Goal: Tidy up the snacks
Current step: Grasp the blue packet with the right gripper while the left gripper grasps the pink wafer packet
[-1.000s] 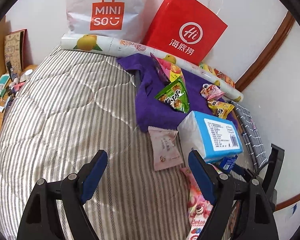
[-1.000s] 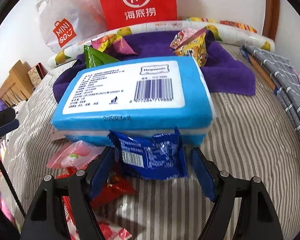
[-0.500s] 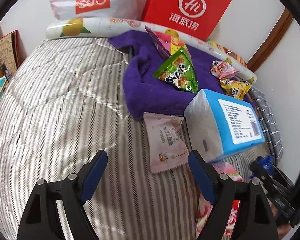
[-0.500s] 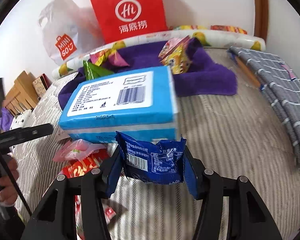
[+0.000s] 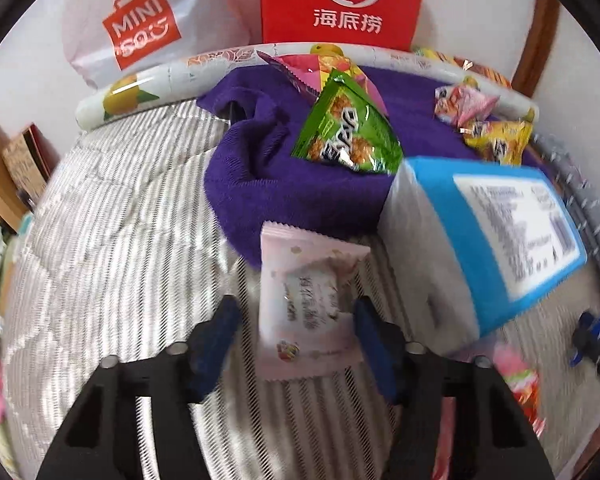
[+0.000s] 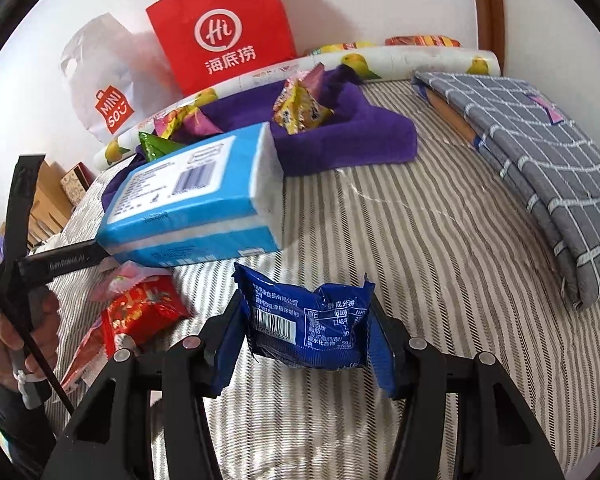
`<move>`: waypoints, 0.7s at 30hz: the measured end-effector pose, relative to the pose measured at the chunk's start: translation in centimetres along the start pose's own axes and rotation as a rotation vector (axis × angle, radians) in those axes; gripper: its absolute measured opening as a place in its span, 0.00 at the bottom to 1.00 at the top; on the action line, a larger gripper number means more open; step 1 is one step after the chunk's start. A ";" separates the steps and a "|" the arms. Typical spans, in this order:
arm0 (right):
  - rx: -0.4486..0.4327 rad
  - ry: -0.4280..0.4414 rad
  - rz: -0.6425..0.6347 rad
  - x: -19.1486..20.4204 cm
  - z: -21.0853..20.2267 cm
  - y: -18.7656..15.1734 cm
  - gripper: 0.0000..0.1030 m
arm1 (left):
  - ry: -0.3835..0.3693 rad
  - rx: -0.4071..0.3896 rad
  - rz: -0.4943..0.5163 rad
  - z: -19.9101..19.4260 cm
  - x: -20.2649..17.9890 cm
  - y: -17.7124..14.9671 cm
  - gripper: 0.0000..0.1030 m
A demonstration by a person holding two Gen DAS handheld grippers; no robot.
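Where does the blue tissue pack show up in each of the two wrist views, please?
Left wrist: the blue tissue pack fills the right side, beside the purple towel.
Right wrist: it lies left of centre, in front of that towel.
Shared landmark: the red Hi bag against the wall.

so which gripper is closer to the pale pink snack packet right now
Left. The left gripper has the pale pink snack packet between its fingers; the right gripper holds a blue packet beyond the tissue pack.
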State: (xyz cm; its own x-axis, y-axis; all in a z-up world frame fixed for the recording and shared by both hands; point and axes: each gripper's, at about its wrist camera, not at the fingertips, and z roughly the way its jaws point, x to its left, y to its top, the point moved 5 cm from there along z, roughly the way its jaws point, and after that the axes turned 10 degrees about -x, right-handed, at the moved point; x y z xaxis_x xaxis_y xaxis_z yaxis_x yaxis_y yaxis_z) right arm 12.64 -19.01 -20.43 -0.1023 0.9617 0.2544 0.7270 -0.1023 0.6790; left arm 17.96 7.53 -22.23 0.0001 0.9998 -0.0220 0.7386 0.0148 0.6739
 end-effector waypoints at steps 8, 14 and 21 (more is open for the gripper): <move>-0.009 0.016 0.044 -1.3 -0.5 -0.2 0.54 | 0.013 -0.022 0.006 0.4 0.2 0.4 0.60; -0.034 0.001 0.032 -1.8 -2.2 -0.2 0.54 | -0.023 -0.041 -0.037 -0.8 0.9 -0.1 0.36; -0.033 0.002 0.042 -1.9 -2.9 -0.7 0.53 | -0.088 -0.045 -0.091 -3.6 1.8 -2.2 0.35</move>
State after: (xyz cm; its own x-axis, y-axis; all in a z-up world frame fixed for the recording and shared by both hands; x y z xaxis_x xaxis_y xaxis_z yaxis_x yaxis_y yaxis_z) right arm 10.36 -21.48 -19.33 -0.0735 0.9560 0.2840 0.7080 -0.1505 0.6900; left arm 13.89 9.37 -21.13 -0.0047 0.9890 -0.1482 0.7074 0.1080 0.6985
